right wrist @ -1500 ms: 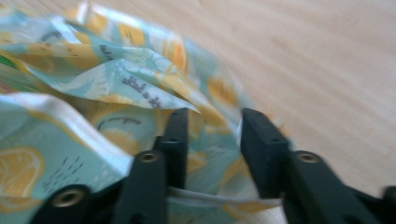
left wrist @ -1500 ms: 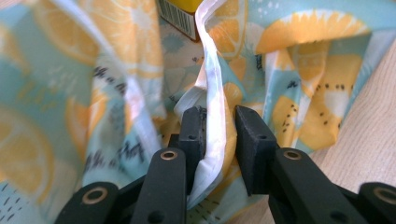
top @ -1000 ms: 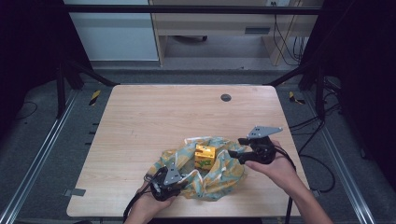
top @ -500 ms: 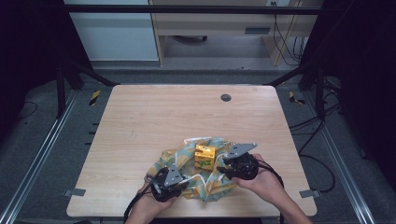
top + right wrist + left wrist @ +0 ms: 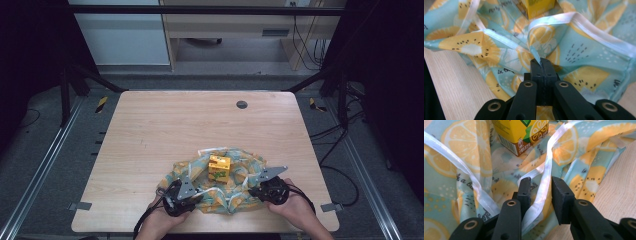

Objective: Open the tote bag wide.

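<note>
The right gripper [image 5: 541, 65] has just closed its jaws, and they now stand pressed together on a fold of the fruit-print cloth [image 5: 584, 50], pinching the fabric just below its white hem [image 5: 599, 32]. In the high view this gripper [image 5: 256, 189] sits at the right edge of the cloth [image 5: 220, 200], held by the right hand [image 5: 295, 207].

The left gripper [image 5: 541, 188] has its jaws apart, and they have opened a little more just now. A white hem strip [image 5: 546, 172] runs up between them; it lies against the left jaw, while the right jaw stands clear of it, so the strip is not clamped. In the high view the left gripper [image 5: 192, 192] is at the left edge of the cloth, with the left hand [image 5: 162, 222] behind it.

The cloth lies crumpled on the near part of the wooden table [image 5: 165, 130]. A yellow drink carton [image 5: 219, 167] stands on the middle of the cloth, between the two grippers and a little farther from the person.
</note>
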Demonstrator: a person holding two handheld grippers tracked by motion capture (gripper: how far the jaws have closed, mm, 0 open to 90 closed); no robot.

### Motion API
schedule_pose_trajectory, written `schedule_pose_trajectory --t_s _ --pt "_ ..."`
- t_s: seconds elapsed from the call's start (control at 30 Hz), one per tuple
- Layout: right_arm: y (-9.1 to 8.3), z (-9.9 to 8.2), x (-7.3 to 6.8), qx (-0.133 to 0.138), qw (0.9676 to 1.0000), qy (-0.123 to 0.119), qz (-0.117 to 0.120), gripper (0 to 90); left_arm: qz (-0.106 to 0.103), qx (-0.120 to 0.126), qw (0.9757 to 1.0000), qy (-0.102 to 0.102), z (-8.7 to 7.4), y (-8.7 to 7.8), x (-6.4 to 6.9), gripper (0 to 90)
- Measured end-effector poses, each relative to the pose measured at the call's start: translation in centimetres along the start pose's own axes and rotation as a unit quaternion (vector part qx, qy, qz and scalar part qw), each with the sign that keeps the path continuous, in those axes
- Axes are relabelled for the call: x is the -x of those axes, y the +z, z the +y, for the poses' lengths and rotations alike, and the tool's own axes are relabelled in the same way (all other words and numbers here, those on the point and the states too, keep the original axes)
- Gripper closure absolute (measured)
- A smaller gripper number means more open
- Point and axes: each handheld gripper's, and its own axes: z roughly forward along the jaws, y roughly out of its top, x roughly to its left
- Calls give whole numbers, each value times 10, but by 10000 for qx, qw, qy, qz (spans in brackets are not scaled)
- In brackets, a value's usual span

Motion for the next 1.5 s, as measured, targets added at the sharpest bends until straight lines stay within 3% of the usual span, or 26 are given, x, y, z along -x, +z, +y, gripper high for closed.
schedule_pose_trajectory --t_s 0.37,0.6,0.8,0.93,1.03,1.17,1.5 --pt "-1 -20 1 -31 9999 87 84 900 -19 -29 10000 -58 -2 0 -1 697" --pt "-2 -23 1 2 9999 77 78 900 73 206 9997 -131 8 -16 -9 670" --pt "-2 -23 1 -2 10000 41 61 896 134 264 9994 -161 9 -26 -13 634" --pt "-4 -21 1 158 9998 56 77 806 155 295 9992 -218 9 -33 -15 559" --pt "-10 -19 -1 343 9994 15 26 752 151 338 9990 -243 10 -40 -12 437" --pt "-15 -18 -2 416 9991 -16 -15 691 151 537 9979 -330 12 -49 -11 352" --pt "-31 -6 -8 673 9976 -12 -172 391 -48 872 9950 -481 36 -52 -5 166"
